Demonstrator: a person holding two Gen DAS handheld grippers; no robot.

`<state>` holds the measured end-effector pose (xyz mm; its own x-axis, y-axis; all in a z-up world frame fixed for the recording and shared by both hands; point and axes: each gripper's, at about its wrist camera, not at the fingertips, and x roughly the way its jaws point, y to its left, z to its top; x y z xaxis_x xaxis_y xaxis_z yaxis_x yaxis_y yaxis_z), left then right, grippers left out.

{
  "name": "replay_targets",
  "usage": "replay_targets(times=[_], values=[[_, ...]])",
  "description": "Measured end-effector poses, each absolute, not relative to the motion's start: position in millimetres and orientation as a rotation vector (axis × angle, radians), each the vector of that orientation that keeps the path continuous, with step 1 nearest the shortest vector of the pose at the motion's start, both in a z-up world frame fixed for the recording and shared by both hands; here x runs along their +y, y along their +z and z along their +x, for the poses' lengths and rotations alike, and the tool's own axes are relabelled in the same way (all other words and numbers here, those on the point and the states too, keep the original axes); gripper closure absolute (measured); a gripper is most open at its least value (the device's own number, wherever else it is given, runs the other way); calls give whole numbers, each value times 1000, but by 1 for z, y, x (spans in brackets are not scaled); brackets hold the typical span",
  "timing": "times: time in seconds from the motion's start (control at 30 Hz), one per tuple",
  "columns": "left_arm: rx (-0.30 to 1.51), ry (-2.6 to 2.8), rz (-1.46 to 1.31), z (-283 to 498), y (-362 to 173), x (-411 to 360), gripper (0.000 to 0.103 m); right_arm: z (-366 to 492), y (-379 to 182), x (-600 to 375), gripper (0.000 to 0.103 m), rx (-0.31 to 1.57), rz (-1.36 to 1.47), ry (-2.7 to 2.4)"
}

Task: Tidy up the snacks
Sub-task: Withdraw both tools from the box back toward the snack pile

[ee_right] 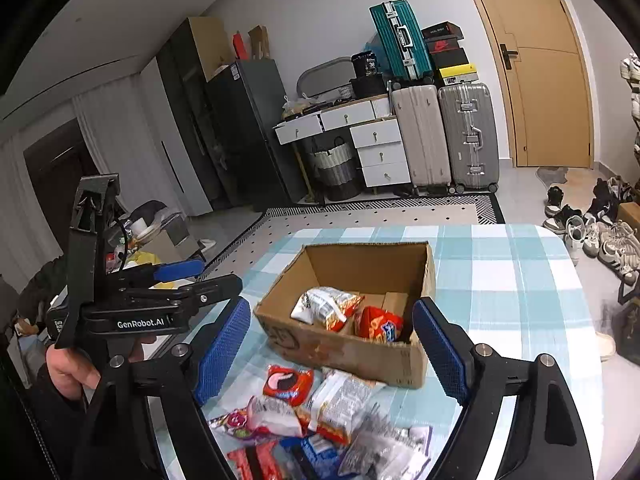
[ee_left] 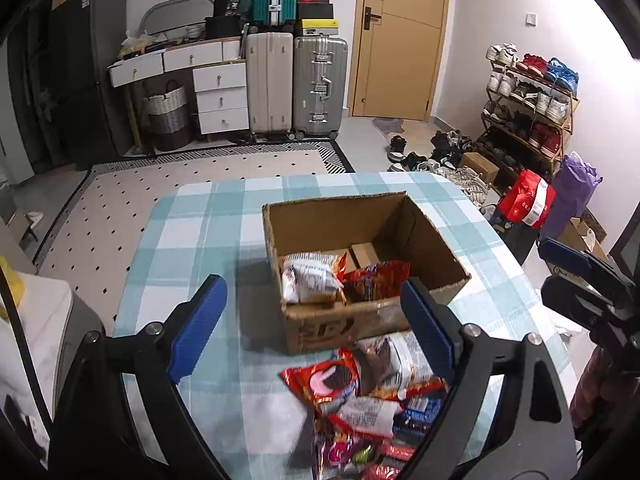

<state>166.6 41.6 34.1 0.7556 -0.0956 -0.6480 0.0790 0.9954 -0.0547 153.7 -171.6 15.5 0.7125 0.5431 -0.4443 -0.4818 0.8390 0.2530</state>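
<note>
An open cardboard box (ee_left: pixel 336 204) (ee_right: pixel 360 246) stands on the table's blue checked cloth (ee_left: pixel 200 240) (ee_right: pixel 500 280). Inside it lie a white-and-orange packet (ee_left: pixel 310 276) (ee_right: pixel 326 306) and a red packet (ee_left: pixel 376 280) (ee_right: pixel 378 324). In front of the box several snack packets are heaped in a pile (ee_left: pixel 372 400) (ee_right: pixel 320 420). My left gripper (ee_left: pixel 314 292) hovers above the pile and the box's near side, open and holding nothing. The right gripper (ee_right: pixel 332 306) is also open and holds nothing, raised over the pile. Each gripper shows in the other's view, the right (ee_left: pixel 580 276) and the left (ee_right: pixel 180 276).
Beyond the table lie a dotted rug (ee_left: pixel 180 176), white drawers (ee_left: pixel 220 92), stacked suitcases (ee_left: pixel 296 80) and a wooden door (ee_left: pixel 400 40). A shoe rack (ee_left: pixel 528 108) and loose shoes fill the floor to the right. A person's hand (ee_right: pixel 68 368) grips the left gripper's handle.
</note>
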Motion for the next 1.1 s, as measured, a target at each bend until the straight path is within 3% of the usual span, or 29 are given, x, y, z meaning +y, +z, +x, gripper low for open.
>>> replay_targets(times=[0.2, 0.33, 1.1], values=[[688, -83, -41, 126, 37, 42, 14, 128, 12, -178, 17, 524, 126, 560], [681, -73, -58, 108, 34, 42, 1, 110, 8, -182, 14, 523, 135, 551], [634, -24, -101, 23, 11, 41, 1, 42, -21, -200, 7, 550, 176, 492]])
